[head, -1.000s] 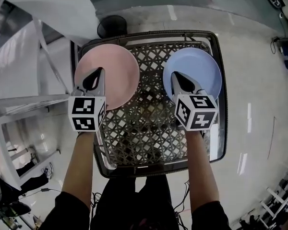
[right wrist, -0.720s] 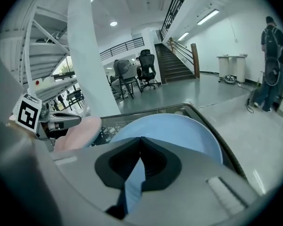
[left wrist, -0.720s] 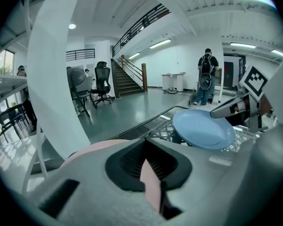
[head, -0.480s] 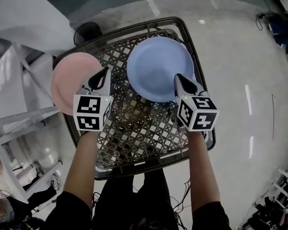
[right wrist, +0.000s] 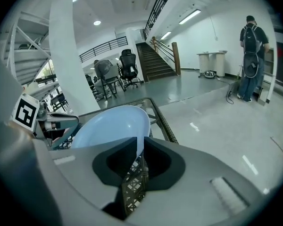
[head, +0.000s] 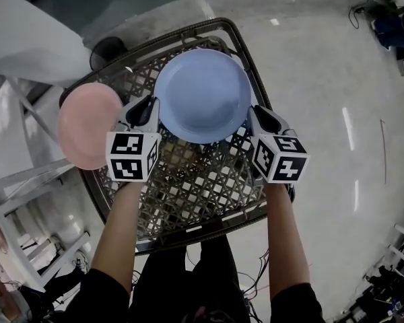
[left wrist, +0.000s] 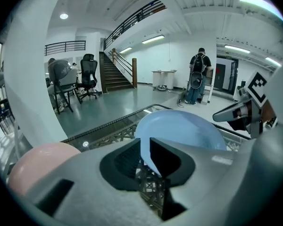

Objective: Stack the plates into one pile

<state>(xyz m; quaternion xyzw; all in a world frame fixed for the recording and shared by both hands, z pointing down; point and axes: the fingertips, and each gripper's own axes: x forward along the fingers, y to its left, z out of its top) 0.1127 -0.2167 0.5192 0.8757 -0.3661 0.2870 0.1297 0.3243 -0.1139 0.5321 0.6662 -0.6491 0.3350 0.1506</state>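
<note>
Nothing's stacked yet: your left gripper [head: 146, 110] and right gripper [head: 257, 114] have just been opening, the blue plate [head: 202, 93] rim between each; the pink plate [head: 87, 126] lies apart, beyond the left one.

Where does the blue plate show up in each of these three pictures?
Head view: the blue plate is at upper centre, over the lattice table.
Left gripper view: the blue plate is just right of centre, in the lower half.
Right gripper view: the blue plate is left of centre, in the lower half.
Shared landmark: the dark lattice table under the plate shows in all three views.
</note>
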